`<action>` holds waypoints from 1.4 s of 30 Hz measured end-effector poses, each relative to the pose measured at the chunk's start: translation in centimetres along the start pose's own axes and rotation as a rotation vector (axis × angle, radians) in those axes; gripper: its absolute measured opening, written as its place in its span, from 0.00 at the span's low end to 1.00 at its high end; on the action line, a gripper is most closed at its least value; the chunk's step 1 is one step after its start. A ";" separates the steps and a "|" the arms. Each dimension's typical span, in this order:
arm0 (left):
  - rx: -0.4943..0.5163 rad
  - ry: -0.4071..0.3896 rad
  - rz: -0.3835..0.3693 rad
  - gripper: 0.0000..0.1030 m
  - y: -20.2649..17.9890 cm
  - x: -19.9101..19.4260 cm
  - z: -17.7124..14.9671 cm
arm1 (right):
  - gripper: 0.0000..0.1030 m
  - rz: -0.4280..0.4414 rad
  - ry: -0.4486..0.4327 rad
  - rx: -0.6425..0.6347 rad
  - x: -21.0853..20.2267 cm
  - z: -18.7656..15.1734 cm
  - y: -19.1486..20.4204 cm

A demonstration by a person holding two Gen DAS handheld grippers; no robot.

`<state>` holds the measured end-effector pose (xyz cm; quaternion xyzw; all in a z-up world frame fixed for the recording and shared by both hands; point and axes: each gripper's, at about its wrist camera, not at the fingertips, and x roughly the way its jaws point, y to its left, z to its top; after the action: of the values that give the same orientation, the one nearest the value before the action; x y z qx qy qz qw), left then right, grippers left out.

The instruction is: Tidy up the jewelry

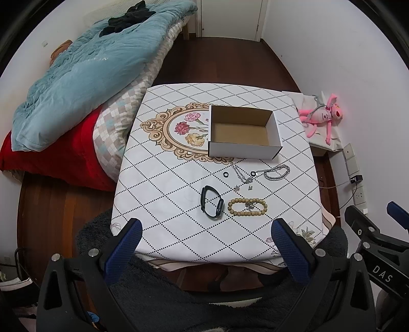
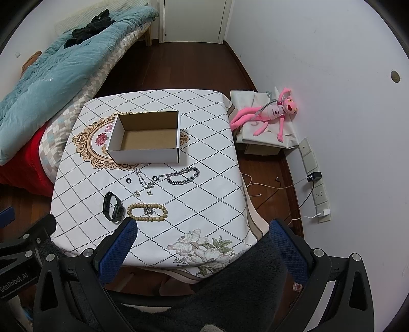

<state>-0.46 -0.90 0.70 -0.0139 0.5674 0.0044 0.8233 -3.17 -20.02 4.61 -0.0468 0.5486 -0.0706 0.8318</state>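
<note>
Several pieces lay loose near the empty cardboard box (image 1: pixel 242 132) | we held left gripper (image 1: pixel 205 238) and right gripper (image 2: pixel 203 238) spread, gripping nothing | bead bracelet (image 2: pixel 147 212) looked light, rigid-beaded; pinch across one side | silver chain bracelet (image 2: pixel 184 175) limp, slippery.

To your left you have a bed (image 1: pixel 122 115) with a teal quilt (image 1: pixel 84 76), a red blanket (image 1: pixel 64 158) under it and dark clothing (image 1: pixel 127 18) heaped at the far end. Beyond the bench (image 1: pixel 179 209), dark wood floor (image 1: pixel 217 61) runs to a white door (image 1: pixel 230 18). On your right, a pink plush toy (image 2: pixel 271 112) lies on a draped box (image 2: pixel 245 102), with wall sockets (image 2: pixel 317 184) and cables (image 2: pixel 268 186) nearby.
</note>
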 end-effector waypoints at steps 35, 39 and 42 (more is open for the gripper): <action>0.002 -0.022 -0.010 1.00 0.3 -0.9 0.6 | 1.00 0.009 -0.010 0.004 -0.9 0.4 -0.1; 0.002 -0.025 -0.015 1.00 0.3 -1.0 0.6 | 1.00 0.010 -0.011 0.003 -1.0 0.4 -0.1; 0.006 -0.025 -0.018 1.00 0.3 -1.1 0.4 | 1.00 0.010 -0.011 0.006 -0.9 0.3 0.0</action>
<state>-0.44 -0.61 1.89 -0.0165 0.5570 -0.0044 0.8304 -3.24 -19.90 5.58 -0.0421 0.5438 -0.0677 0.8354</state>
